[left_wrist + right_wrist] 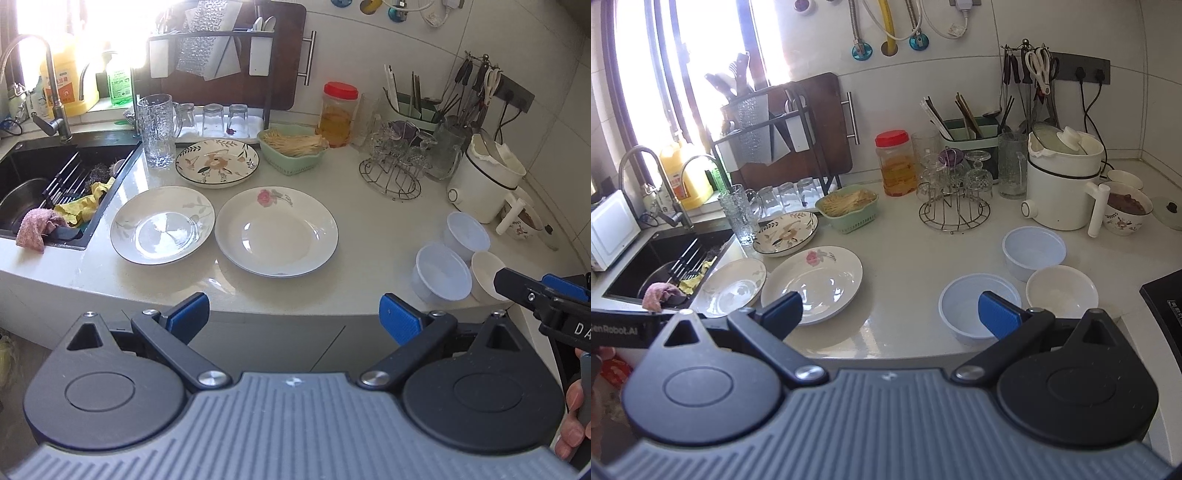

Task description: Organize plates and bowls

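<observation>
A: Nearest items logged first. The left tongs [293, 314] are held wide apart with nothing between the ribbed blue pads, level with the tabletop [354, 206] edge. The right tongs [890, 314] are likewise spread and empty, just short of the bowls.

B: Noted. Plates?

A: Three glossy round plates are recorded on the pale, polished stone tabletop. A white plate with a pink rose [276, 230] lies nearest the front; a grey-leaf plate [162, 224] lies just beside it, close to the sink; a deeper dark-rimmed floral plate [217, 162] sits behind them. All three are seen empty.

B: Bowls?

A: Three are grouped at the right front: two pale bluish bowls with straight walls [979, 306] [1034, 251] and a cream rounded bowl [1062, 290]. The three stand close together; nothing is seen in them.

B: Farther back?

A: A green heart-shaped basket [293, 146] is filled with thin pale sticks. A textured glass mug [157, 129] stands by the black sink [55, 184], in which crumpled pink and yellow cloths are seen. A red-lidded jar [338, 112] holds amber liquid.
</observation>
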A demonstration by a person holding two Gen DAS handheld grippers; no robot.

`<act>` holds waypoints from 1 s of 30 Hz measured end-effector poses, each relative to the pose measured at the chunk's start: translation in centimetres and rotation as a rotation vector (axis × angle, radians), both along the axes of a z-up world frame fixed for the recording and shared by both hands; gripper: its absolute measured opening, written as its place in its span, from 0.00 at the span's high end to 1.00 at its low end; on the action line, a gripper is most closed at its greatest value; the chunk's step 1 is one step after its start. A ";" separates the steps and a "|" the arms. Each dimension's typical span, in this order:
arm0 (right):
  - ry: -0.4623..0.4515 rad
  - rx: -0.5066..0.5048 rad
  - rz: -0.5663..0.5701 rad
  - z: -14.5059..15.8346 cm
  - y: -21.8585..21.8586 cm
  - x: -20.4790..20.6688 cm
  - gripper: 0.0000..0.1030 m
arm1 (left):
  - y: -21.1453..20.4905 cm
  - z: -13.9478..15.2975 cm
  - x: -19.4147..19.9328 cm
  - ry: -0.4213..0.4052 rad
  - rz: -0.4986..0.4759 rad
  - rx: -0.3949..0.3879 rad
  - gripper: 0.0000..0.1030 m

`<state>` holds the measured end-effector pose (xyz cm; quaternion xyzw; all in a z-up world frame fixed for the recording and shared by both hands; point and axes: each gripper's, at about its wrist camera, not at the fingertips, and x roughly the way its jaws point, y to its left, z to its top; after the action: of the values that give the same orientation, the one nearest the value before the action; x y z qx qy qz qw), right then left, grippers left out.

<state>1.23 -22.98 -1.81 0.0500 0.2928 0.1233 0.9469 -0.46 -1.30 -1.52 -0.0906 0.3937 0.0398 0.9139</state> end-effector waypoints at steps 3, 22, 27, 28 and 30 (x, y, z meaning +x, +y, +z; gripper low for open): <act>-0.002 -0.005 0.006 0.1 0.1 -0.2 0.00 | 0.1 0.0 -0.6 -0.003 0.023 -0.004 0.02; -0.005 0.007 0.009 0.2 -0.1 -1.1 0.00 | 0.0 0.4 -1.0 -0.005 0.044 -0.003 0.02; -0.007 0.016 0.019 0.2 0.0 -1.2 0.00 | 0.0 0.5 -1.1 -0.014 0.049 0.004 0.02; -0.006 0.013 0.018 0.2 0.0 -1.2 0.00 | 0.0 0.5 -1.2 -0.016 0.048 0.003 0.02; 0.000 0.013 0.015 0.2 0.0 -1.2 0.00 | 0.1 0.4 -1.2 -0.014 0.046 0.002 0.02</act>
<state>0.00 -22.95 -1.58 0.0540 0.2924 0.1323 0.9456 -1.68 -1.20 -1.08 -0.0991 0.3851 0.0605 0.9155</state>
